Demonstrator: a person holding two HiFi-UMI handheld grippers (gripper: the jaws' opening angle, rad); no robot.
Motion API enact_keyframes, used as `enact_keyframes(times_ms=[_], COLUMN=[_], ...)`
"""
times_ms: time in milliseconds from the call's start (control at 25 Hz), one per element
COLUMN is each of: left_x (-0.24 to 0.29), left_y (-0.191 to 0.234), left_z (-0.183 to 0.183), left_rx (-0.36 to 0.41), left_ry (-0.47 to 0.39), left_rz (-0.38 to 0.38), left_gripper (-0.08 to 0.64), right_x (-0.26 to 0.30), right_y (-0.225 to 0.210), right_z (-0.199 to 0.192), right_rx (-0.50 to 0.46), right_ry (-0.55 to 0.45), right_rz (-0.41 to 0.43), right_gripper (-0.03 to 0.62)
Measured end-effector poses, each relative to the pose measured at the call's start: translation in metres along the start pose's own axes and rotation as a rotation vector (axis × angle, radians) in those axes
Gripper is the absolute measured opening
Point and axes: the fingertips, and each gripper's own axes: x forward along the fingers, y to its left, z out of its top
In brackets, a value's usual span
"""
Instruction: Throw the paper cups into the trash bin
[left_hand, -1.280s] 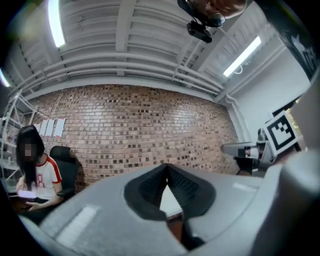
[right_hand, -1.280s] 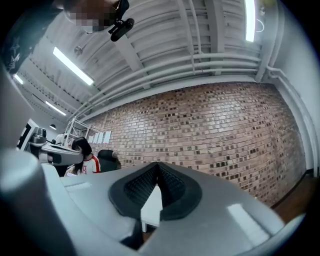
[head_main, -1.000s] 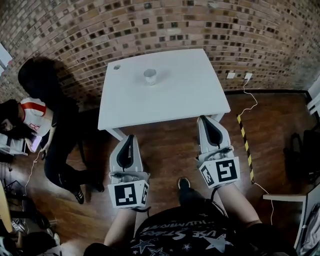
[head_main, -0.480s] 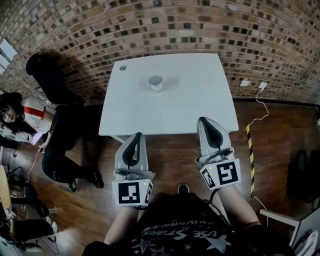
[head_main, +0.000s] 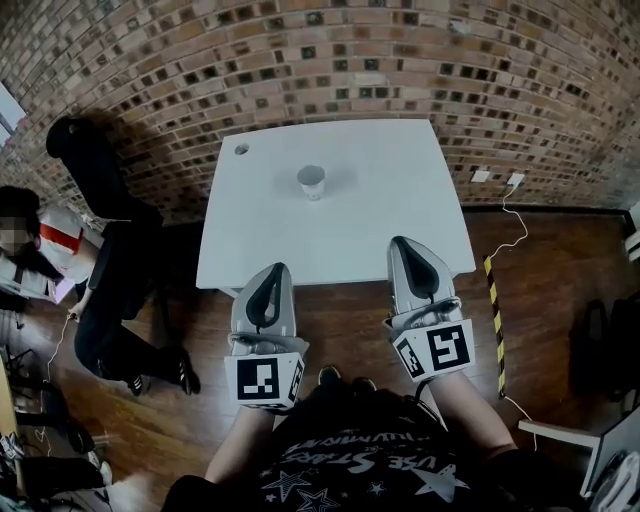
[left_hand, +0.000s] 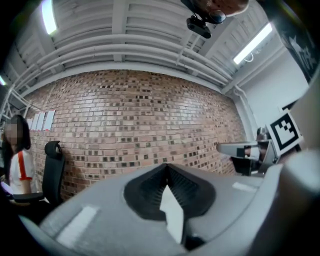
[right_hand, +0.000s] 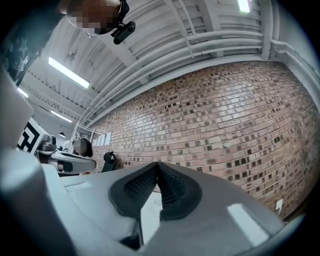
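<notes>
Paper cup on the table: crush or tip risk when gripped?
The paper cup looks small and empty, so it is probably light and easily crushed. It stands upright on the smooth table, so a sideways nudge would likely slide or tip it.

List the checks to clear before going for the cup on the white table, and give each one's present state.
1. Paper cup found: it stands upright on the white table, towards the back: ok.
2. Way to the cup: nothing stands on the table between it and either gripper: ok.
3. Left gripper ready to grasp: jaws shut, nothing held: not ok.
4. Right gripper ready to grasp: jaws shut, nothing held: not ok.
5. Trash bin located: it shows in no view: cannot tell.
</notes>
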Motion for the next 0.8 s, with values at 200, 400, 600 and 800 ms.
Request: enact_keyframes(times_ms=[200,400,600,800], left_x=[0.012,0.024,0.040,0.068], left_y=[0.020,0.045,0.062,0.072], left_z=[-0.007,-0.013,-0.028,-0.041], left_rx=[-0.021,-0.028,-0.041,-0.045], left_ry=[-0.003,-0.021,0.000,0.012], left_rz=[-0.036,-0.070,-0.075,-0.060], left_gripper=[0.006,0.006,0.006,0.005], right_x=[0.014,0.037,0.053,0.078], right_y=[0.018,0.025,0.024,0.010], right_z=[-0.015,-0.026,-0.036,-0.058], right_rx=[0.030,0.042,0.017,0.030], right_ry=[0.010,0.025,0.041,0.057], right_rz=[-0.014,-0.051,-0.074,-0.063], right_gripper=[0.006,0.006,0.006,0.006])
